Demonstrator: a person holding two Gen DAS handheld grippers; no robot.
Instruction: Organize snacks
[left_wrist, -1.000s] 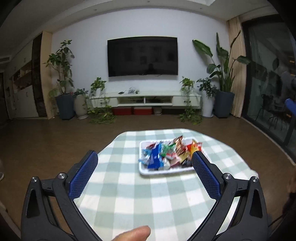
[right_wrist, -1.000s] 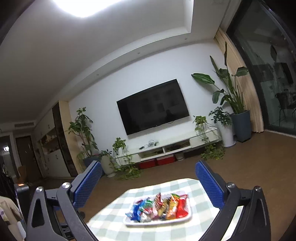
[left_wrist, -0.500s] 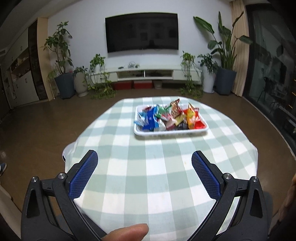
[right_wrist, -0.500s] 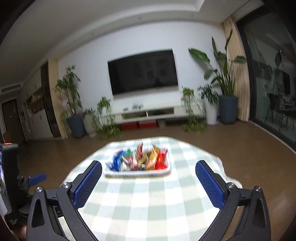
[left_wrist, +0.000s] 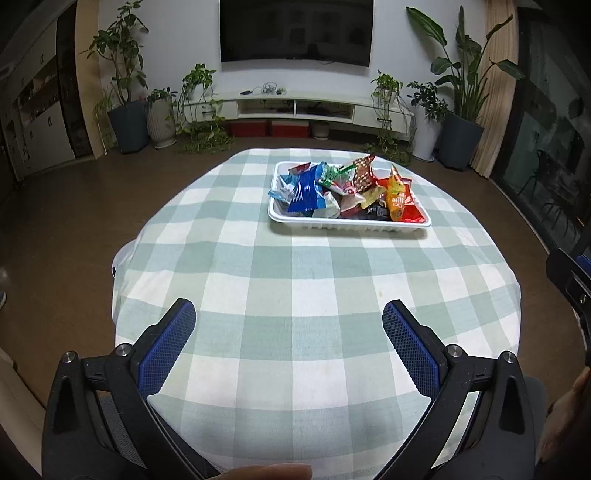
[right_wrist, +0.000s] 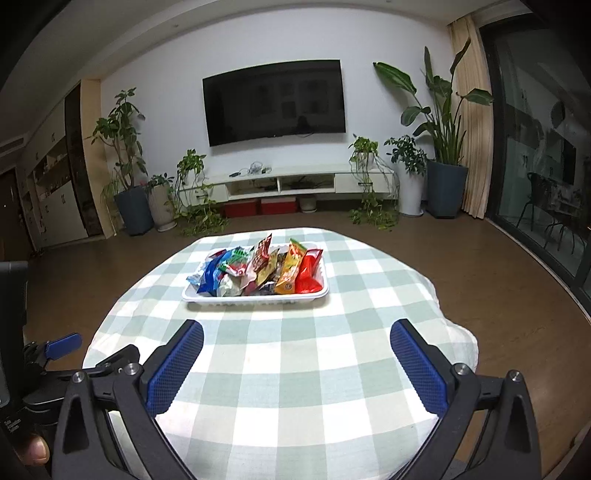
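A white tray (left_wrist: 347, 223) piled with several colourful snack packets (left_wrist: 347, 186) sits at the far side of a round table with a green-and-white checked cloth (left_wrist: 295, 280). It also shows in the right wrist view (right_wrist: 255, 298), with the packets (right_wrist: 258, 267) heaped inside. My left gripper (left_wrist: 289, 317) is open and empty, above the near part of the table, well short of the tray. My right gripper (right_wrist: 295, 339) is open and empty, also short of the tray.
The table edge drops to a brown floor (left_wrist: 74, 206) all around. A TV (right_wrist: 275, 101), a low white cabinet (right_wrist: 288, 182) and potted plants (right_wrist: 439, 147) stand at the far wall. The other gripper's body shows at left in the right wrist view (right_wrist: 33, 354).
Both grippers have tilted down and moved in over the table. The tray now appears closer and lower in both views. Both stayed open.
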